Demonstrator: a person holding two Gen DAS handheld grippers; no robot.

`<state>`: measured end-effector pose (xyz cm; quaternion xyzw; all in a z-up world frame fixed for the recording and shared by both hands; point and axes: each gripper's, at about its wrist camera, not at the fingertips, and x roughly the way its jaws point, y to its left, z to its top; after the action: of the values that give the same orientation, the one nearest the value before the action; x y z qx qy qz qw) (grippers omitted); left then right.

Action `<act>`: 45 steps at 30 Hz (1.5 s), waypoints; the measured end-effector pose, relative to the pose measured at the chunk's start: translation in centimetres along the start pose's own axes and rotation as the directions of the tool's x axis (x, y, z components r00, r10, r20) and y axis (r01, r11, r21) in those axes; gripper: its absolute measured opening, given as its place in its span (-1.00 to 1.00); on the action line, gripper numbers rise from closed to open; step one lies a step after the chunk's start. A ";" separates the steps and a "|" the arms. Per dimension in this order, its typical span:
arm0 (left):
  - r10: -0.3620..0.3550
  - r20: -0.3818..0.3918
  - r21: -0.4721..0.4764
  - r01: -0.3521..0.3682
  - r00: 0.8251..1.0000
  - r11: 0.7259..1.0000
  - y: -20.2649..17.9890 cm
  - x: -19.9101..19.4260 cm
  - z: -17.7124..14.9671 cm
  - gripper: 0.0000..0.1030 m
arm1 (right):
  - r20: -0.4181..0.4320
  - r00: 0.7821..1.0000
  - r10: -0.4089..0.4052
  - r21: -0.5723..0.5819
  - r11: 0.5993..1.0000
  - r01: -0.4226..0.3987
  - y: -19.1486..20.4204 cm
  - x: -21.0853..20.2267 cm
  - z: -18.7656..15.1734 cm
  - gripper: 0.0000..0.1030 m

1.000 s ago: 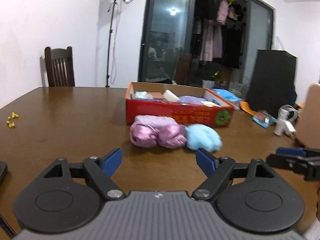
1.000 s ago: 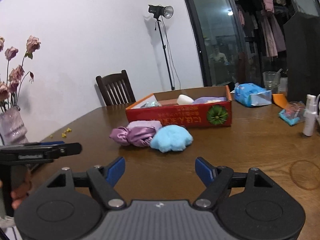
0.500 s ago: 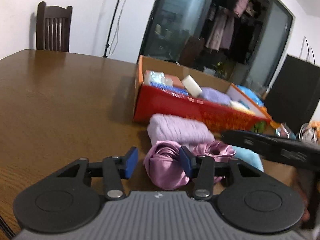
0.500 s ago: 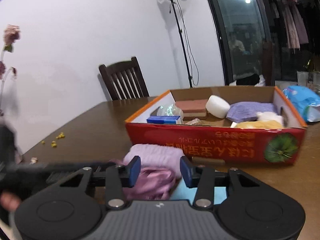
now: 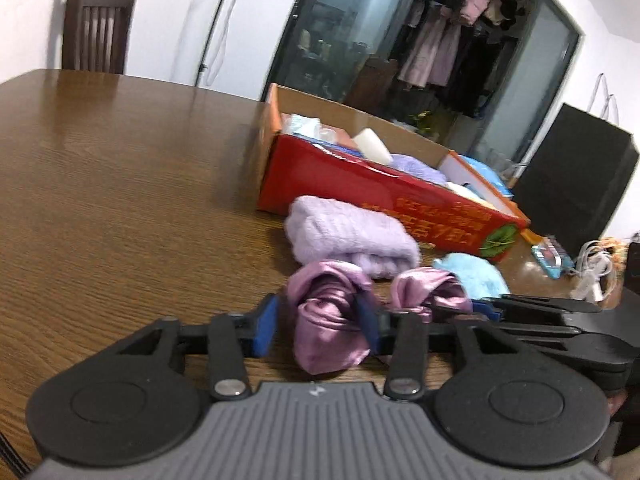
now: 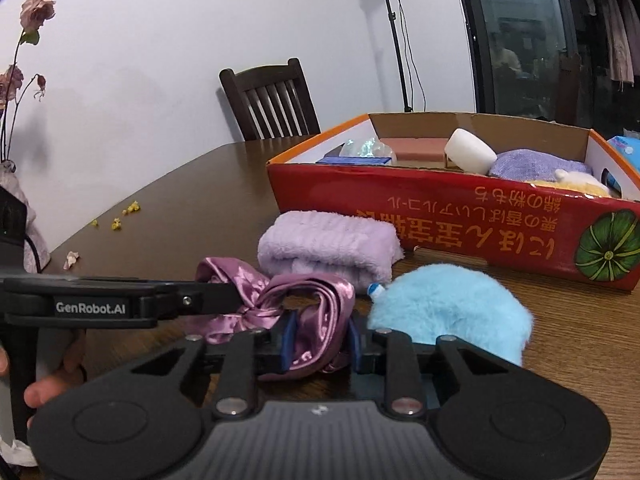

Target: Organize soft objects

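The pink satin cloth (image 5: pixel 332 320) lies on the brown table (image 5: pixel 120 208), twisted into two lobes joined by a knot. Its near part is hidden behind the gripper bodies in both views, so I cannot see how it ends there. In the left wrist view the picture is a little blurred, and the far lobe partly covers the blue fluffy ball (image 5: pixel 474 276).

One lobe sits between the blue pads of the left gripper (image 5: pixel 318 330). The jaws are closing; the right pad touches the satin, but a small gap shows at the left pad (image 5: pixel 266 330), so a firm pinch is not sure. The other lobe (image 6: pixel 316 320) is between the pads of the right gripper (image 6: pixel 320 344), whose jaws are also closing; both pads press on the folded cloth. In the right wrist view the left gripper's fingers come in from the left side, with a hand (image 6: pixel 44 376) only partly visible below.

Just behind the satin lies a folded lilac towel (image 6: pixel 328 248), touching it or nearly so. The blue ball (image 6: pixel 452 312) is just beside the right gripper. Behind them stands the red cardboard box (image 6: pixel 460 224), its right end cut off; inside are a white roll (image 6: pixel 470 156), a purple cloth (image 6: pixel 536 164) and other things hard to make out.
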<state>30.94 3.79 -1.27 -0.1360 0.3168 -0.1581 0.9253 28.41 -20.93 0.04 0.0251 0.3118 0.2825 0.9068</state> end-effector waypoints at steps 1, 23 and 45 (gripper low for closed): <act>-0.006 0.004 0.006 0.006 1.000 1.000 -0.2 -0.1 0.0 -0.51 | 0.002 1.000 0.000 -0.001 1.000 0.000 0.1 -0.1 0.0 -0.59; -0.046 -0.035 0.062 0.048 0.998 0.997 -8.8 -8.8 -8.6 -0.59 | 0.052 0.998 -0.018 0.084 0.996 0.014 2.2 -15.3 -9.7 -0.51; -0.108 0.141 0.173 0.083 0.984 0.981 -9.9 0.9 10.2 -0.58 | 0.224 0.972 -0.068 0.031 0.998 0.063 -4.8 -9.6 8.0 -0.82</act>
<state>36.00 -4.04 9.49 -0.0849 0.2250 -0.2177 0.9459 29.21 -28.94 10.68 0.0574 0.2113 0.2440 0.9447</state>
